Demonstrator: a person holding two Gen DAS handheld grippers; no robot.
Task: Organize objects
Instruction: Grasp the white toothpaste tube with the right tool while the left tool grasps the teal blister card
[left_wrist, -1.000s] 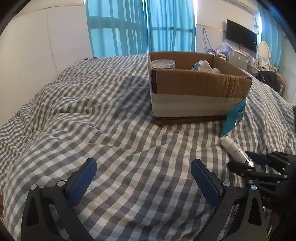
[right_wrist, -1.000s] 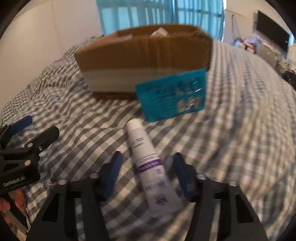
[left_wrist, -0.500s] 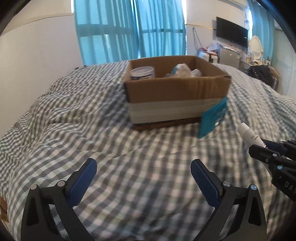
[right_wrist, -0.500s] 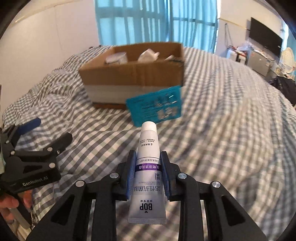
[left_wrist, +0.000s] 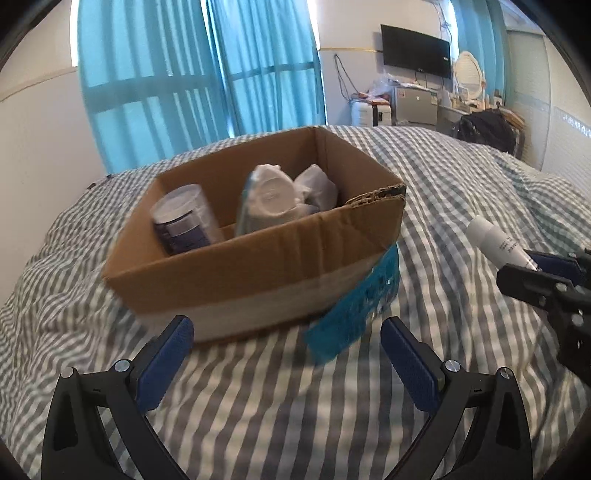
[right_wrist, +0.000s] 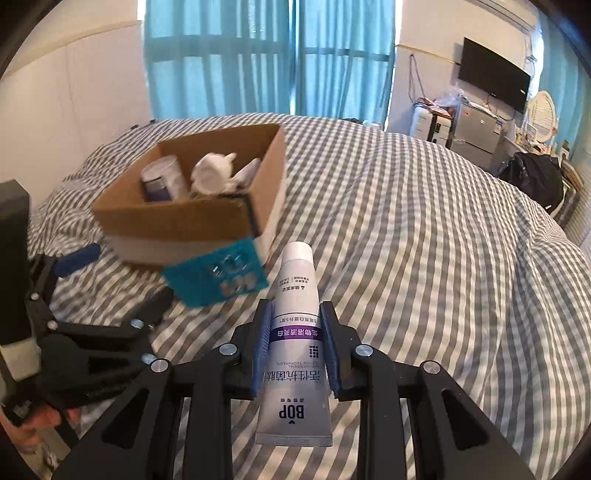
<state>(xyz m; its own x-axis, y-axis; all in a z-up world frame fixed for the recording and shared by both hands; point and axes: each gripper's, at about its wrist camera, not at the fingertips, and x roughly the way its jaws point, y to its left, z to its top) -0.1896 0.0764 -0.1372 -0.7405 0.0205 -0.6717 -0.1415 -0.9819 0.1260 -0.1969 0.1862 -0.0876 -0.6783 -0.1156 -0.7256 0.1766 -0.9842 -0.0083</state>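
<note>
My right tongs (right_wrist: 295, 325) clamp the toothpaste tube (right_wrist: 295, 332) above the bed (right_wrist: 424, 258); my left tongs (left_wrist: 284, 354) gape wide, facing the cardboard box (left_wrist: 258, 273).

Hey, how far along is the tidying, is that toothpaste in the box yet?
Not yet. Done: the cardboard box on the bed already holds a can and white packets. In hand: the right gripper is shut on the toothpaste tube, held above the checked bedspread, short of the box. Left: carry it over and drop it in. The left gripper is open and holds nothing.
</note>
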